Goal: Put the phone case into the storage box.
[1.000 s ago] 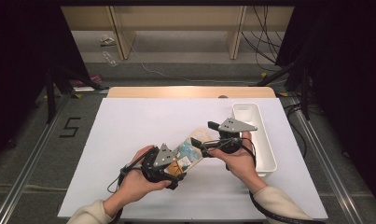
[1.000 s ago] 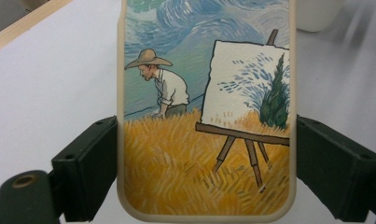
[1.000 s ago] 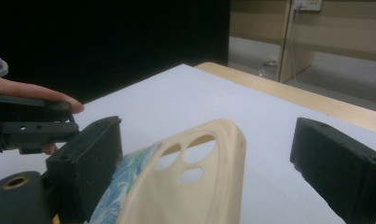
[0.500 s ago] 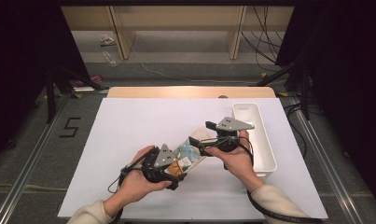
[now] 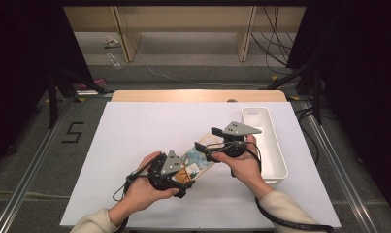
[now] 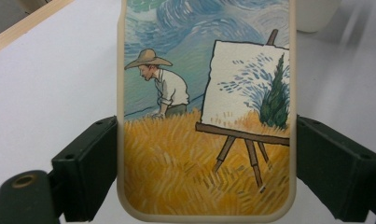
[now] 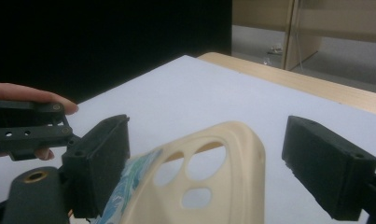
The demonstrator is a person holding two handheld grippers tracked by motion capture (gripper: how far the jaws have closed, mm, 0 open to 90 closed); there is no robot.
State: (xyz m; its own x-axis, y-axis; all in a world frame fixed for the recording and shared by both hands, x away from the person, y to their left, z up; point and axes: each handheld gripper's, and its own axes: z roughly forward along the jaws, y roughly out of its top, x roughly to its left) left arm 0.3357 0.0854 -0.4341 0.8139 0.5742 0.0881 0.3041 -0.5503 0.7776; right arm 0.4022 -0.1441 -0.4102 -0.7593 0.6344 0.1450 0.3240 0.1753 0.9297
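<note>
A cream-rimmed phone case [image 5: 195, 161] printed with a painter in a wheat field hangs just above the white table between both hands. In the left gripper view, my left gripper [image 6: 204, 172] is shut on the lower end of the case [image 6: 204, 116], one jaw pressing on each long edge. My right gripper [image 5: 206, 139] straddles the far end with the camera holes. Its jaws have just been closing, with the case [image 7: 223, 168] between them. In the right gripper view [image 7: 213, 163] the right-hand jaw stands apart from the curled rim.
A long white tray [image 5: 273, 145] lies on the table's right side, close behind the right hand. The white table top [image 5: 135, 131] ends in a wooden strip [image 5: 198, 95] at the far edge. Dark floor and shelving lie beyond.
The right gripper's jaws have drawn slightly closer around the case's far end. Both hands have stayed where they were.
</note>
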